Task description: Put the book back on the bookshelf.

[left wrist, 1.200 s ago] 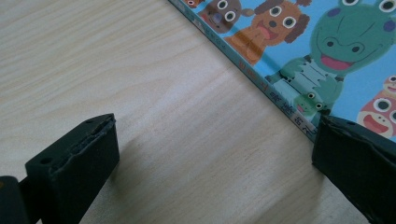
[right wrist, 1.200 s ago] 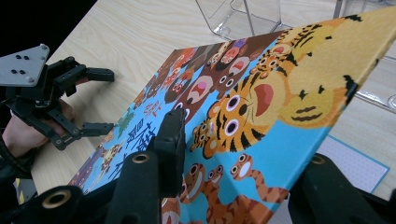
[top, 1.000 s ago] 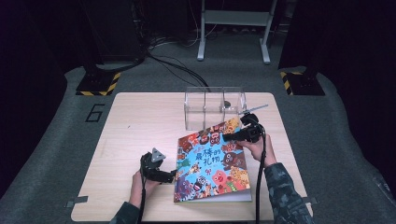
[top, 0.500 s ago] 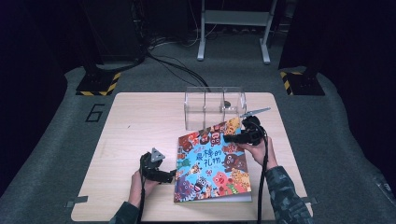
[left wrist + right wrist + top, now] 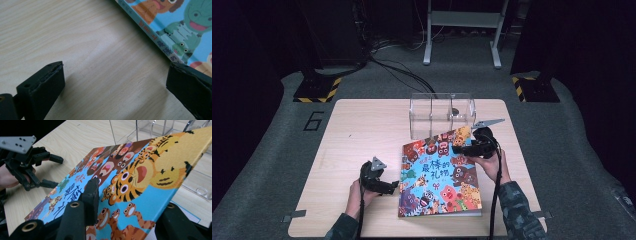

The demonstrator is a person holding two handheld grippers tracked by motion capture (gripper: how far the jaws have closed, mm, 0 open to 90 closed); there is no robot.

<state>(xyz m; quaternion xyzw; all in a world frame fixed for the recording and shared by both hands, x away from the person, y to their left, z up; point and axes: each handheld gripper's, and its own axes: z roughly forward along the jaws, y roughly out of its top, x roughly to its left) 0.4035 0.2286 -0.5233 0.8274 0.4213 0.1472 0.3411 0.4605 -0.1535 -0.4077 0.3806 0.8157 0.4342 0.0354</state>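
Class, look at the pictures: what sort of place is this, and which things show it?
Probably a recording lab or studio: a wooden table on grey floor matting, hazard-striped stand bases and trailing cables.

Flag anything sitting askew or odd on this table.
The picture book isn't flat: the right tongs clamp its cover's far corner and lift it, so it tilts up near the clear box. Left tongs sit open beside its spine.

Grey carpet (image 5: 272, 165), dark surroundings

Jaws: wide apart, bare table (image 5: 95, 65) between them
Book (image 5: 175, 27): ahead right (corner nearest the right jaw)
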